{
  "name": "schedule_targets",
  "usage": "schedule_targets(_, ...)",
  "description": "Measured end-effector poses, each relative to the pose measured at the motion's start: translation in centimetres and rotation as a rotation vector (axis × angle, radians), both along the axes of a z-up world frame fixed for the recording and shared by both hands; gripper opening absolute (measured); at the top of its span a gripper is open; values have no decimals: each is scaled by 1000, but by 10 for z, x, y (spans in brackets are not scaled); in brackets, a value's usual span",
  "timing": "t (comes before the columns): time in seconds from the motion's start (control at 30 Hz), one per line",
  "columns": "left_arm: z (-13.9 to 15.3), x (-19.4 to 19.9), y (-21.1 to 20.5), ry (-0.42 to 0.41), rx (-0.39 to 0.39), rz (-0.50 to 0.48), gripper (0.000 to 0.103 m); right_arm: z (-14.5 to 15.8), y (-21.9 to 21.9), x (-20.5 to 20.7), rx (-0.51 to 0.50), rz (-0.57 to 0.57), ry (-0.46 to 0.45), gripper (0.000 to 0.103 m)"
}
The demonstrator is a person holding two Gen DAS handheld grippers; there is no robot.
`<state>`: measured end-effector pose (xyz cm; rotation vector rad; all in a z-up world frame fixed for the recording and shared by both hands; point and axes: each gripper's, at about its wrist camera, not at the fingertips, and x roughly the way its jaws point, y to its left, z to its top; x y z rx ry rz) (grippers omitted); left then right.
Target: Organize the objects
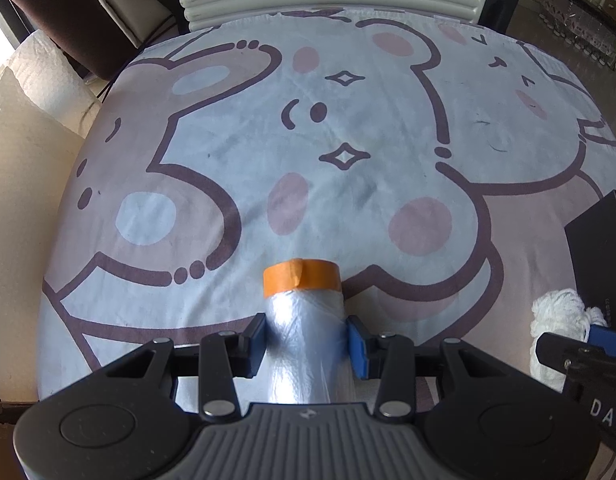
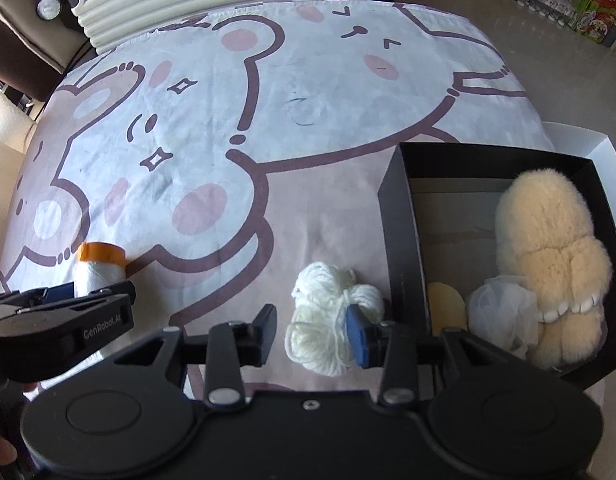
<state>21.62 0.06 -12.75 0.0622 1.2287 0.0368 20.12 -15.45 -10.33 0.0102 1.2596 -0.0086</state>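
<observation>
In your left wrist view, your left gripper (image 1: 306, 346) is clamped on a roll of clear plastic film (image 1: 304, 332) with an orange band at its far end; both blue pads press its sides. The roll points away from you over the cartoon-bear cloth (image 1: 236, 140) that covers the table. At the right edge you see a bundle of white yarn (image 1: 555, 320), the tip of your right gripper (image 1: 579, 348) in front of it, and a corner of the black box (image 1: 599, 248).

In your right wrist view, your right gripper (image 2: 311, 334) has its jaws apart around the white yarn (image 2: 327, 320), which lies on the cloth (image 2: 308, 120); the right pad touches the yarn, the left pad stands just clear of it. Just right of the yarn sits the open black box (image 2: 399, 216), holding a cream plush toy (image 2: 547, 248), a crumpled white bag (image 2: 503, 312) and a tan round piece (image 2: 445, 306). At the far left your left gripper (image 2: 68, 300) holds the roll (image 2: 100, 270), well apart from the yarn.
</observation>
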Motion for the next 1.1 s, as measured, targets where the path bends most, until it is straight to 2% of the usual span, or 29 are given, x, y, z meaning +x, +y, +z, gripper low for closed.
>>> schedule_targets(0.27, -3, -1, 0, 6, 6, -13, 43, -17, 27, 0, -223, 110, -10, 43)
schedule_targets(0.4, -3, -1, 0, 7, 10, -17, 43, -20, 29, 1, -266, 142, -12, 38)
schedule_targets(0.7, 10, -4, -1, -20, -6, -1, 43, -3, 16, 0, -144, 130, -42, 29)
schedule_targets(0.73, 14, -4, -1, -26, -8, -1, 43, 0, 15, -1, -123, 131, -53, 23)
schedule_targets(0.77, 17, -6, -1, -34, -10, -1, 43, 5, 15, -2, -109, 133, -63, 5)
schedule_targets(0.8, 21, -7, -2, -42, -11, -2, 43, 8, 14, -3, -93, 130, -70, 2)
schedule_targets(1.0, 39, -19, -4, -82, -15, -5, 43, 21, 7, -11, -42, 116, -94, 2)
schedule_targets(1.1, 45, -23, -5, -95, -15, -6, 43, 24, -2, -13, -9, 81, -98, 12)
